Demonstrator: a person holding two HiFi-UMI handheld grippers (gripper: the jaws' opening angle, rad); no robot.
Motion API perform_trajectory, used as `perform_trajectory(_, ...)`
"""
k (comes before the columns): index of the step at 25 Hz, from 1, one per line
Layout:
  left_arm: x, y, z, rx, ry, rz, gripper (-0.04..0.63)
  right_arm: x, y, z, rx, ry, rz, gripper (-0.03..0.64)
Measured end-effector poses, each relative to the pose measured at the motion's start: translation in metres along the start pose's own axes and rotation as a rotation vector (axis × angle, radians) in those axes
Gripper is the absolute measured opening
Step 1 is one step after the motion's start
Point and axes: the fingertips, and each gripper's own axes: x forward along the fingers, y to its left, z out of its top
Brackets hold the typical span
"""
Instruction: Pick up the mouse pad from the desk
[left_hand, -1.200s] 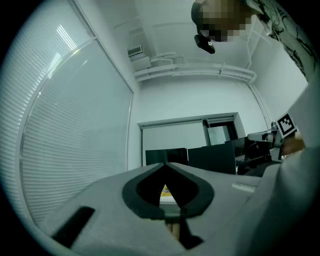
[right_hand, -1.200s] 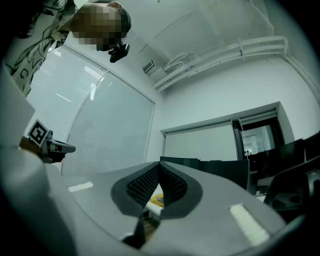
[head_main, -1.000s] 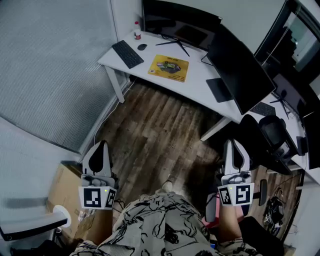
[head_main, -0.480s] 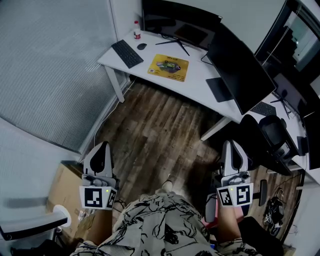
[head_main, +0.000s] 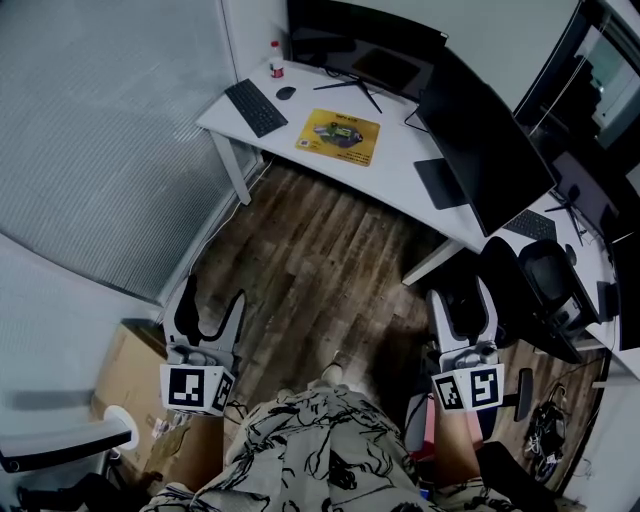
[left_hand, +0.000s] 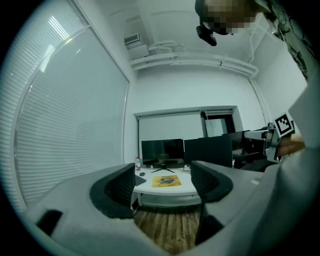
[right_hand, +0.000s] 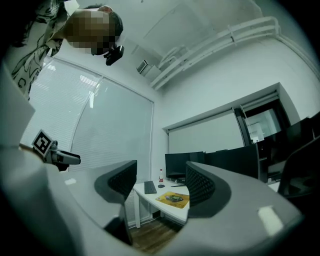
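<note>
The left gripper (head_main: 210, 302) and right gripper (head_main: 463, 302) have just been opening and hold nothing, with the mouse pad (head_main: 338, 137) flat on the desk (head_main: 400, 172) well ahead; probably thin, light and floppy, so pinch an edge.

Mouse pad (head_main: 338, 137) is yellow with a dark print, counter (head_main: 400, 172) white, keyboard (head_main: 255, 108) black, floor (head_main: 300, 270) brown wood-grain, shirt (head_main: 310, 455) white with black squiggles.

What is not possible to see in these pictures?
Print on the mouse pad: too small, every view.
Label on the bottle: too small, head view.
Part of the desk: behind the black monitor, head view.
The cardboard box: partly covered by the left tool, head view.
</note>
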Motion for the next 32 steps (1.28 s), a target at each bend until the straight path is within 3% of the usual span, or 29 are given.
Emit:
perform_trajectory(4, 0.010, -0.002, 0.008, -0.040, -0.065, 0.054, 0.472, 0.009, -0.011, -0.005, 0.006, -0.003, 0.042, 0.359)
perform_trajectory(9, 0.023, -0.011, 0.016, -0.003, -0.063, 0.097, 0.474, 0.022, -0.023, -0.007, 0.006, -0.016, 0.075, 0.380)
perform_trajectory(18, 0.047, -0.005, 0.008, -0.022, -0.042, 0.132, 0.474, 0.052, -0.041, -0.028, 0.009, 0.023, 0.066, 0.385)
perform_trajectory(23, 0.072, 0.012, 0.008, -0.008, -0.057, 0.141, 0.482, 0.081, -0.048, -0.029, 0.004, 0.005, 0.057, 0.388)
perform_trajectory(32, 0.162, 0.062, 0.010, 0.001, -0.049, 0.099, 0.485, 0.165, -0.064, -0.036, -0.012, 0.009, 0.005, 0.393)
